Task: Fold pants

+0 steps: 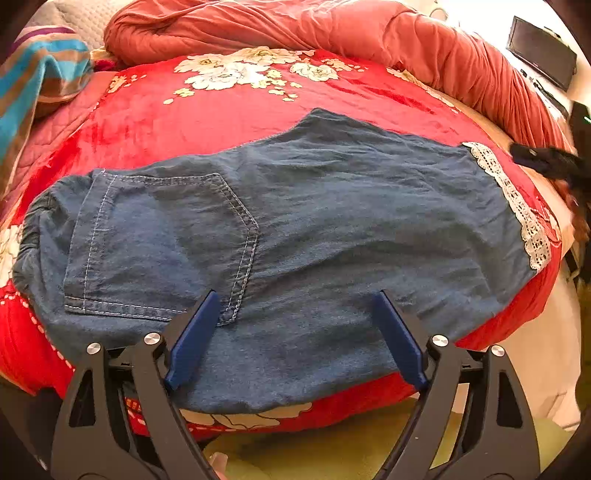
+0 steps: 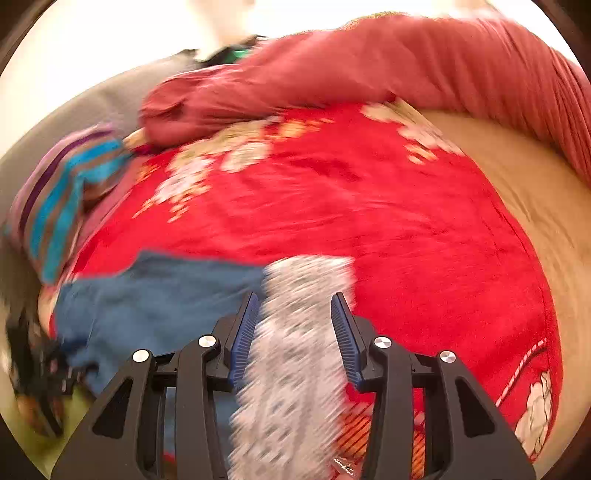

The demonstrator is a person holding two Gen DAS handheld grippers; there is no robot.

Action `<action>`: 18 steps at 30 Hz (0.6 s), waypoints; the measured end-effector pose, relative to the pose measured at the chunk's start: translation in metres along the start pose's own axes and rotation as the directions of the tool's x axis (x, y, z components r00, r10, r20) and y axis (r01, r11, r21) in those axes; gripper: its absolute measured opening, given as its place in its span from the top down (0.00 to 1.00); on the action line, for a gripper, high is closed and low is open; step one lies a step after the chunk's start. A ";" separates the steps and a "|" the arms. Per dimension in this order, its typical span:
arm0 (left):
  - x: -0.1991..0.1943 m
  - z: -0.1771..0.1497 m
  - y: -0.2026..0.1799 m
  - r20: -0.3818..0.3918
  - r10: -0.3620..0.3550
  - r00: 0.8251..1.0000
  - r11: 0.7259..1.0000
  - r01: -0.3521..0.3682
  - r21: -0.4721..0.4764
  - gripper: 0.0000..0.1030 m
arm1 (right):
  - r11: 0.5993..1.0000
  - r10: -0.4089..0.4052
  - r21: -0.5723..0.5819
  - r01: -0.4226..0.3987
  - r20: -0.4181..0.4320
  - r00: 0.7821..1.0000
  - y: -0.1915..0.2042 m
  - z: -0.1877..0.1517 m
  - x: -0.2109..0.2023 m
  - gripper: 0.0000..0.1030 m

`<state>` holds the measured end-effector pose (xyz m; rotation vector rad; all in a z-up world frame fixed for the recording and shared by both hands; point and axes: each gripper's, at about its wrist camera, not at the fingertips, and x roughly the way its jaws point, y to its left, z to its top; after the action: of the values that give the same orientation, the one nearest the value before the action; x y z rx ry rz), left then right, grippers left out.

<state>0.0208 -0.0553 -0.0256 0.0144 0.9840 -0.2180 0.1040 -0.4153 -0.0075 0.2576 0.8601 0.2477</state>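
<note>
Blue-padded jaws of the left gripper (image 1: 295, 306) stand wide apart above the pants (image 1: 295, 229), nothing between them; whether the tips touch the denim cannot be told. Pants: blue denim, lying flat on the red floral blanket (image 1: 240, 114) of the bed, waistband toward 9 o'clock in the left wrist view, legs laid one on the other and running toward 3 o'clock. Back pocket (image 1: 162, 243) with pale stitching faces up, at 10 o'clock from the left jaw tip. White lace trim (image 1: 517, 206) edges the leg hem at 3 o'clock. Near edge of the pants lies close to the bed's near edge.

Right gripper (image 2: 295, 306): jaws apart, a moderate gap, straddling the lace trim (image 2: 295, 350) from above; the lace is motion-blurred and contact cannot be told. Denim of the pants (image 2: 155, 306) extends to 9 o'clock of this gripper. In the left wrist view the right gripper (image 1: 546, 162) shows as a dark blurred shape at 3 o'clock, just beyond the hem.

Outward: bunched salmon quilt (image 1: 332, 33) along 12 to 2 o'clock; striped teal-and-brown cloth (image 1: 40, 77) at 10 o'clock; dark monitor (image 1: 541, 51) at 1 o'clock, off the bed.
</note>
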 end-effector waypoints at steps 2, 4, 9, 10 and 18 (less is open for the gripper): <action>0.001 0.000 -0.001 -0.003 0.007 1.000 1.000 -0.007 0.008 0.23 | 0.999 0.030 0.028 -0.029 -0.026 0.999 -0.010 0.009 0.018 0.60; 0.002 -0.002 -0.003 -0.005 0.013 1.000 1.000 -0.013 0.017 0.22 | 0.997 0.048 0.058 -0.045 -0.055 0.997 -0.014 0.012 0.034 0.60; 0.004 -0.003 -0.006 -0.010 0.029 1.000 0.999 -0.029 0.035 0.21 | 0.992 0.095 0.097 -0.083 -0.126 0.987 -0.024 0.008 0.075 0.69; 0.004 -0.003 -0.006 -0.010 0.030 0.999 0.999 -0.030 0.035 0.20 | 0.991 0.112 0.080 -0.103 -0.120 0.986 -0.021 0.007 0.073 0.74; 0.004 -0.003 -0.006 -0.014 0.032 0.999 0.999 -0.032 0.037 0.20 | 0.998 0.027 -0.060 -0.026 0.016 1.000 -0.009 0.003 0.040 0.83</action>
<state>0.0194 -0.0615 -0.0299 0.0649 0.9932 -0.2068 0.1325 -0.4113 -0.0362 0.2152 0.8322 0.2949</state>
